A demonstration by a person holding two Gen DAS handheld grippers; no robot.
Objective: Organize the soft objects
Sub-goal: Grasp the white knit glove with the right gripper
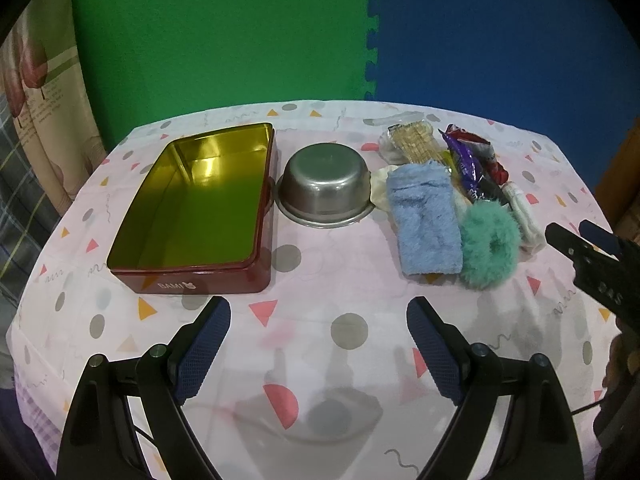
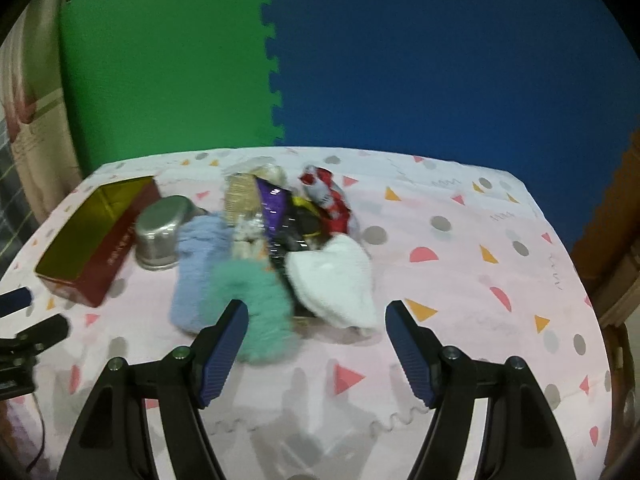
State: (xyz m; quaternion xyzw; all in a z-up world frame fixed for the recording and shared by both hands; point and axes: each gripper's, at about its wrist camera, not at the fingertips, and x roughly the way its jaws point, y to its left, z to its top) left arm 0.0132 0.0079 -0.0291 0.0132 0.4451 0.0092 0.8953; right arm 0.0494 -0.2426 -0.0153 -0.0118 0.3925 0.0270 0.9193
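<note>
A pile of items lies right of centre on the table: a light blue fluffy cloth [image 1: 427, 220] [image 2: 196, 268], a teal fluffy scrunchie [image 1: 490, 245] [image 2: 250, 304], a white soft cloth [image 1: 522, 212] [image 2: 334, 280] and several snack packets [image 1: 466, 160] [image 2: 280, 212]. An open red tin with a gold inside [image 1: 200, 208] [image 2: 88, 240] stands at the left, with nothing in it. My left gripper [image 1: 318, 344] is open above bare cloth in front of the tin. My right gripper [image 2: 316, 344] is open just in front of the scrunchie and the white cloth, holding nothing.
An upturned steel bowl [image 1: 326, 188] [image 2: 160, 232] sits between the tin and the pile. The patterned tablecloth [image 1: 348, 332] [image 2: 480, 280] covers the table. Green and blue foam mats [image 1: 240, 28] form the back wall. The right gripper's tip [image 1: 588, 248] shows in the left view.
</note>
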